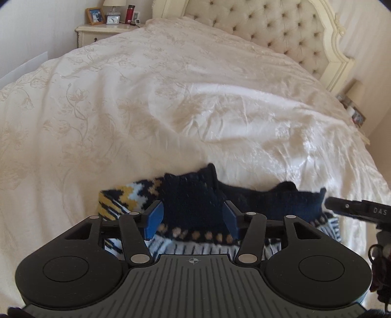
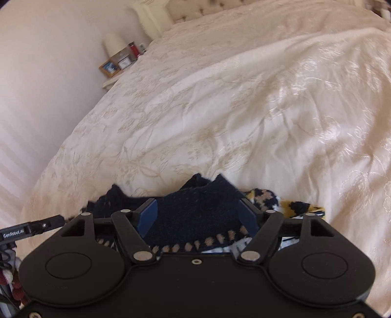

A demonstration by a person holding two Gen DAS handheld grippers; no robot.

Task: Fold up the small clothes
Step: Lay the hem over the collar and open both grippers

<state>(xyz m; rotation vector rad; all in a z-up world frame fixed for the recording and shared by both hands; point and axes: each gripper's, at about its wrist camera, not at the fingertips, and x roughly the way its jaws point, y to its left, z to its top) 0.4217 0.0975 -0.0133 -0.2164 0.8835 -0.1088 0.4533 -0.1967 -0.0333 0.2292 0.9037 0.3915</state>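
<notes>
At lower centre of both views, our left gripper [image 1: 193, 217] and right gripper [image 2: 198, 217] stand wide around the navy patterned knitted garment [image 1: 190, 195] on the cream floral bedspread [image 1: 146, 110]; closing shallowly could let the knit slip free.

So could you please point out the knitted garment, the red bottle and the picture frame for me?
knitted garment [image 1: 193, 203]: left wrist view, navy panel between the fingers.
red bottle [image 1: 130, 14]: left wrist view, its body.
picture frame [image 1: 94, 16]: left wrist view, the photo.
</notes>
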